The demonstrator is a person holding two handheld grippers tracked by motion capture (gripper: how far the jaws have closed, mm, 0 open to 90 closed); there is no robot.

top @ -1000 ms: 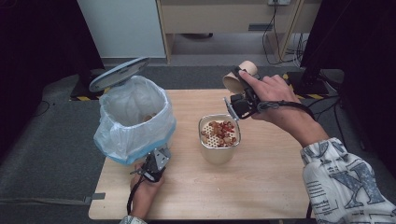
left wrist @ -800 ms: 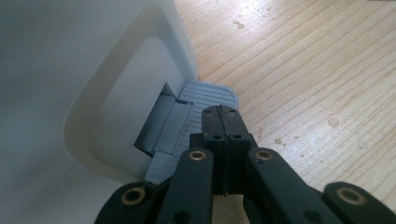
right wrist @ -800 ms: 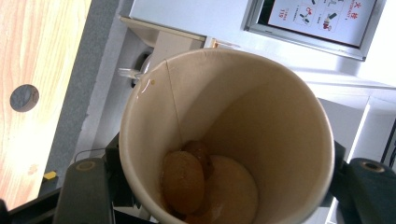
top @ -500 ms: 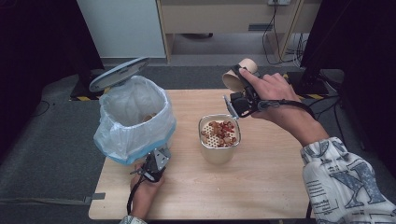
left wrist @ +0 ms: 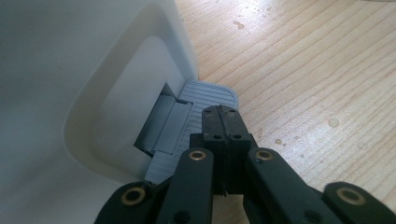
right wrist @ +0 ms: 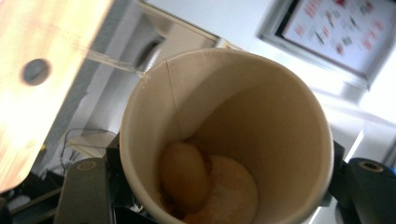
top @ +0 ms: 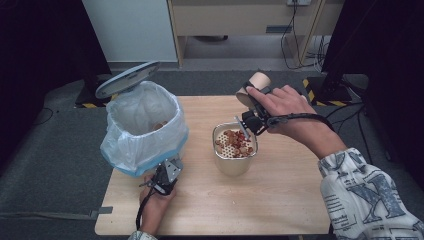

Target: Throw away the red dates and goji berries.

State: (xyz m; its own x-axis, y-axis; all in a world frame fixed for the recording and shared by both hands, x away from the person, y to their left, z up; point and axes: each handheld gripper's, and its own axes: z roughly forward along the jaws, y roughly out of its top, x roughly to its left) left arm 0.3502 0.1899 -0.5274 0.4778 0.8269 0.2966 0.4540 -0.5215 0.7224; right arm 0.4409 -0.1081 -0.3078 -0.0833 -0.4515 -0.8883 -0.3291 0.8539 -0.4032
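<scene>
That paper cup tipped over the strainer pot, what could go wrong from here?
1. A trickle leaves the paper cup's rim; it could miss the strainer pot and wet the table.
2. A lump clings inside the cup and may drop suddenly, splashing.
3. The left tongs press the bin's pedal; a slip would let the lid fall.

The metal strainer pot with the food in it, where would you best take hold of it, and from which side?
Probably by the thin rim of the metal strainer pot, coming from above at its near, bare edge, one jaw inside and one outside. The walls look smooth and wide, and the right tongs with the paper cup crowd the far side.
</scene>
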